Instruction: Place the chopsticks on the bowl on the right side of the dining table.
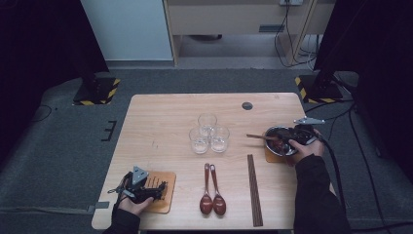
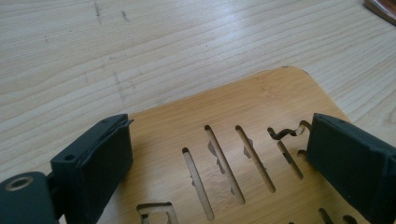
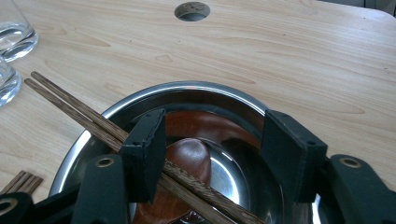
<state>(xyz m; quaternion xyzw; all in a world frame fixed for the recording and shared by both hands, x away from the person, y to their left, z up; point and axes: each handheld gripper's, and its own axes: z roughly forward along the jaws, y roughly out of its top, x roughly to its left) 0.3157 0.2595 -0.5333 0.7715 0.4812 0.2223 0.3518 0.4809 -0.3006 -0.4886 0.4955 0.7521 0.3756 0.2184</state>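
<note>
Right gripper [image 3: 212, 154], jaws apart over steel bowl [image 3: 140, 100] mid-frame, has chopsticks [image 3: 88, 116] laid in, next withdraws; left gripper [image 2: 219, 163] idles with jaws apart above wooden coaster [image 2: 261, 107].

Three clear glasses [image 1: 208, 133] stand bunched in a triangle near the middle of the table [image 1: 160, 117], touching or nearly so. Toward the near edge, two dark red-brown spoons [image 1: 212, 192] lie side by side, bowls nearest that edge, handles pointing at the glasses. Right of them a bundle of dark wooden chopsticks [image 1: 254, 189] lies straight, running from mid-table to the near edge. A round cable hole [image 1: 247, 106] sits close to the far edge, right of centre. Beyond the table: grey carpet [image 1: 58, 141], two stand bases with yellow-black striped tape [image 1: 97, 90], loose black cables [image 1: 292, 48] by a pale cabinet [image 1: 234, 19].
</note>
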